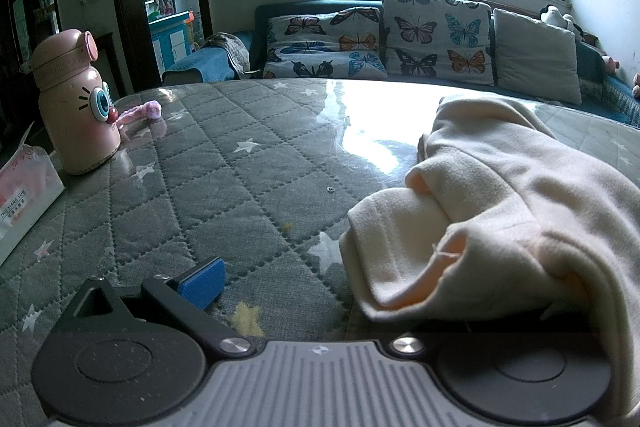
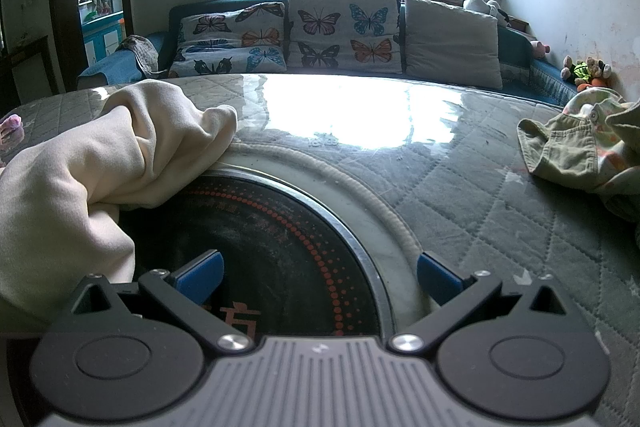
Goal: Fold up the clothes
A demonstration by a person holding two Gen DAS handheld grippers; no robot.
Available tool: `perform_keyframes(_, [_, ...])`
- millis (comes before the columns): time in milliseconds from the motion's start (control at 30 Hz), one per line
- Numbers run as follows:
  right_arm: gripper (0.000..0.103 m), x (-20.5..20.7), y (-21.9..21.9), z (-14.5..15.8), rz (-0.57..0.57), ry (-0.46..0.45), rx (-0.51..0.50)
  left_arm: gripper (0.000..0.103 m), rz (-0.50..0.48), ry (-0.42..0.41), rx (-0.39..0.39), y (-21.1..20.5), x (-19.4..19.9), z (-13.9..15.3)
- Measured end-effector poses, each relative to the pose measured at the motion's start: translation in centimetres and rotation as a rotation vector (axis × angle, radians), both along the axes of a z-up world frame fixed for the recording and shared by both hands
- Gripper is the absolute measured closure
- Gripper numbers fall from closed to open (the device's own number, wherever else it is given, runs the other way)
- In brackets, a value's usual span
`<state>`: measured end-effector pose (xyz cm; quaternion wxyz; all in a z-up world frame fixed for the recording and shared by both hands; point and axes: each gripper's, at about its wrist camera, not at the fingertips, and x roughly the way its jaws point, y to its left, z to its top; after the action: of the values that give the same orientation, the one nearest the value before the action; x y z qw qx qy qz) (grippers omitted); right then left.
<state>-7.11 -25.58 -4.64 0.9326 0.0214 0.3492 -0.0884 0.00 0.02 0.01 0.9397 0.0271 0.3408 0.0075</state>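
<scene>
A cream garment (image 1: 520, 211) lies bunched on the quilted grey table cover, at the right of the left wrist view. It drapes over the right finger of my left gripper (image 1: 320, 283), hiding it; the left blue pad (image 1: 202, 281) is bare and spread wide. In the right wrist view the same cream garment (image 2: 100, 163) lies at the left, beside my open, empty right gripper (image 2: 320, 275). That gripper hovers over a round black cooktop (image 2: 280, 239) set in the table.
A pink cartoon bottle (image 1: 76, 107), a tissue pack (image 1: 24, 199) and a pink fuzzy item (image 1: 142, 113) stand at the table's left. An olive and patterned clothes heap (image 2: 580, 151) lies at the right. A sofa with butterfly cushions (image 2: 344, 31) runs behind the table.
</scene>
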Motion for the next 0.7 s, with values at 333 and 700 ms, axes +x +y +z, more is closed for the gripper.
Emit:
perform_keyframes(333, [0.000, 0.11, 0.02, 0.14, 0.001, 0.002, -0.002, 0.000, -0.011, 0.003, 0.003, 0.59, -0.63, -0.16])
perform_keyframes(700, [0.000, 0.12, 0.56, 0.29, 0.042, 0.002, 0.009, 0.000, -0.010, 0.000, -0.001, 0.09, -0.14, 0.00])
